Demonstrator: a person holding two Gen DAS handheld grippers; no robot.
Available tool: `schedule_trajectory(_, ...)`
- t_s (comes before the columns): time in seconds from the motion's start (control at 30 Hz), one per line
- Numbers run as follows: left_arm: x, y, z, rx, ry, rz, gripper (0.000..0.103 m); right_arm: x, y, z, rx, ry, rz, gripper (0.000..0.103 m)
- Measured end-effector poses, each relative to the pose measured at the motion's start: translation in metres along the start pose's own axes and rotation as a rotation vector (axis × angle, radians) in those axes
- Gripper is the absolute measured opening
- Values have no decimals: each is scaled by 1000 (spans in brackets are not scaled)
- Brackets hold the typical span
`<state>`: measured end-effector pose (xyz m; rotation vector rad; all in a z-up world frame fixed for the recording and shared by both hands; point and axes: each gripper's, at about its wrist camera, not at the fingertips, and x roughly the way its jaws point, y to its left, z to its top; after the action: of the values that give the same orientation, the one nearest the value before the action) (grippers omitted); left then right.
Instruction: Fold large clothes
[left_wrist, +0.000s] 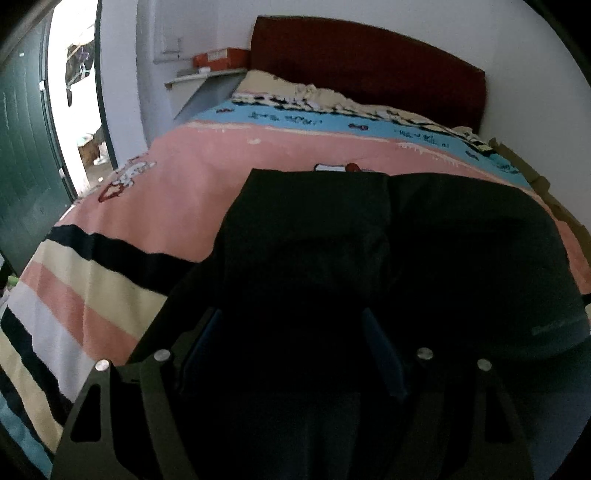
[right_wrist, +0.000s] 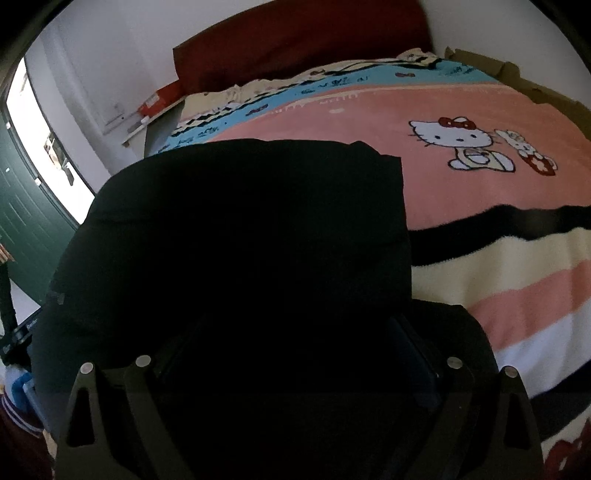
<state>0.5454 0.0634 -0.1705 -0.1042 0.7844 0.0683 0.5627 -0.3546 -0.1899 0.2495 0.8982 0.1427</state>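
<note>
My left claw (left_wrist: 291, 350) is matte black metal: two flat arms, each with a long triangular cut-out, and linkage bars pinned by round silver screw heads, two to a side. Its fingers (left_wrist: 382, 356) wear dark blue pads on their inner faces. My right claw (right_wrist: 295, 354) is built the same way, black plates with triangular slots and four silver pins, and one dark blue finger pad (right_wrist: 417, 354) shows dimly on its right side
</note>
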Motion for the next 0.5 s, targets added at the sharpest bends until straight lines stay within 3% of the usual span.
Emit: schedule_trajectory(0.5, -1, 3, -8, 4, -30, 8, 77, 2, -2, -7, 1, -13, -17, 93)
